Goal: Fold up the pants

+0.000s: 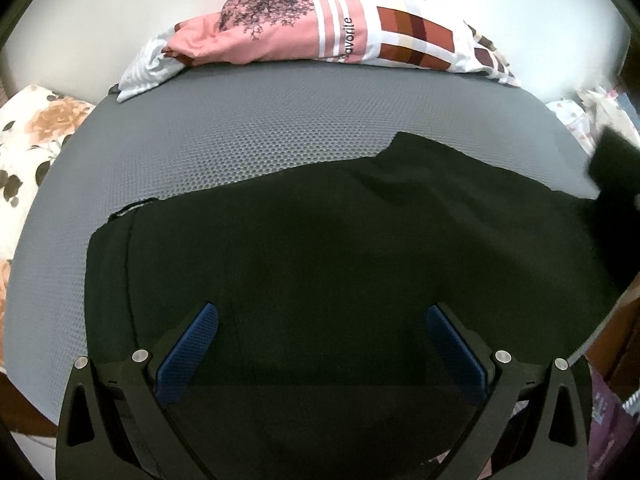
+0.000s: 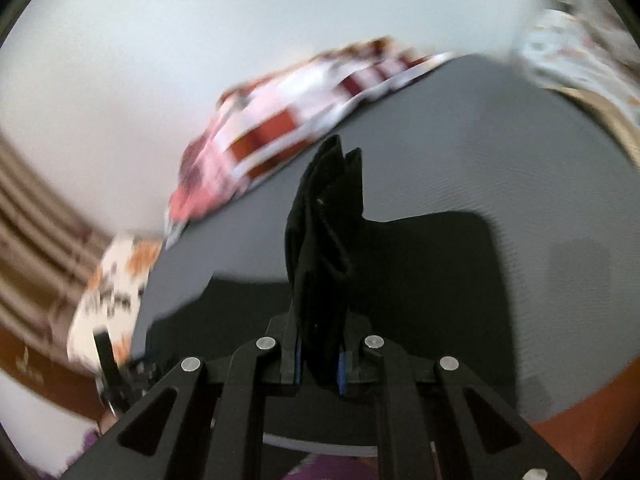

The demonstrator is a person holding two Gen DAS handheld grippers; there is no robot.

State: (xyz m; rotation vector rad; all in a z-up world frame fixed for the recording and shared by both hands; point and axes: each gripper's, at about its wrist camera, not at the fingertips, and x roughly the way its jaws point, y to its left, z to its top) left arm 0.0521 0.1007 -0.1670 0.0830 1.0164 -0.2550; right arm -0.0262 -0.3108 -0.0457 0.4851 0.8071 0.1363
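Clamping bunched pants [image 2: 324,240] — right gripper [image 2: 318,364]; left gripper [image 1: 322,344] spread wide above pants — holding nothing.

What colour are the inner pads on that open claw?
Blue, with a fine textured surface; the pads show best in the left wrist view, above the black pants.

Pants [image 1: 340,248] spread on the mattress [image 1: 248,136], pillow [image 1: 320,24] behind them at the wall, floral pillow [image 1: 28,140] to the left, one pants end lifted in the right gripper [image 2: 318,364], left gripper [image 1: 322,344] above the pants.
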